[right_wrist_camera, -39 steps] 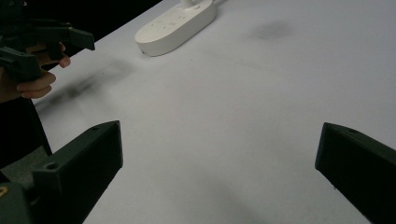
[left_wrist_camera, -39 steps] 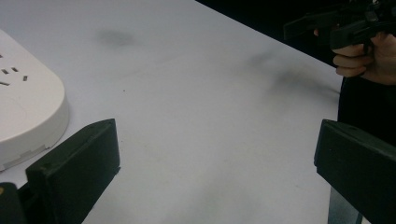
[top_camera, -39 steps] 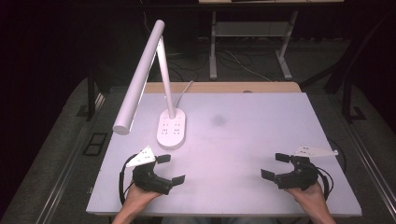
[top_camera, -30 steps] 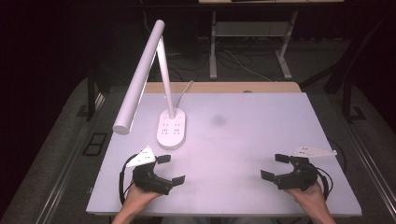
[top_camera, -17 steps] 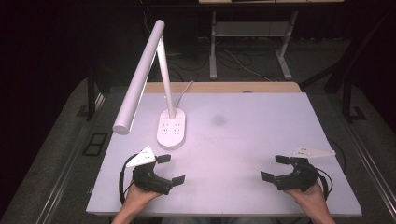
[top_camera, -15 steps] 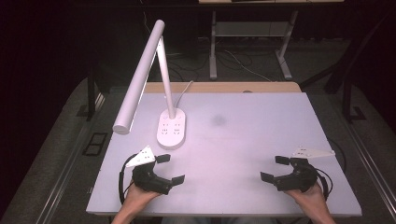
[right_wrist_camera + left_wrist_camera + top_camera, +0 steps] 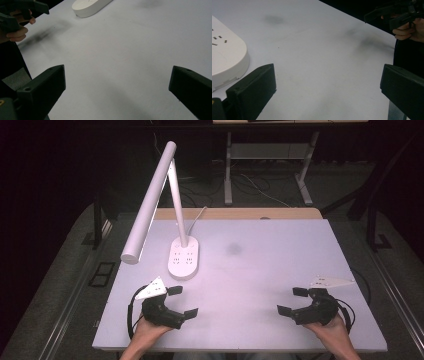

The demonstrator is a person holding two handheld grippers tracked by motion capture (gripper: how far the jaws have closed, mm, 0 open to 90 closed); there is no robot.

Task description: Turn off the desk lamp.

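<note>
We've got both sets of jaws spread wide w/ nothing between them; the desk lamp (image 7: 182, 255) stands at the table's (image 7: 280, 270) far left — just ahead of our left gripper (image 7: 180, 301), well apart from the right gripper (image 7: 293, 301); arm slants toward us.

1. The surface (image 7: 280, 270) is a pale, matt white rectangle with a wooden strip (image 7: 240, 213) along its far edge at 12 o'clock.
2. A faint dark smudge (image 7: 233, 249) marks the surface just past its centre.
3. Grey carpet (image 7: 65, 270) covers the floor around it, at 9 and 3 o'clock.
4. Beyond 12 o'clock stands a grey metal frame (image 7: 270, 155) with splayed feet; cables (image 7: 260, 185) trail across the floor beneath it.
5. At 9 o'clock a dark floor plate (image 7: 102, 273) lies beside a metal rail.
6. The far room is black and unlit; light falls mainly on the surface.
</note>
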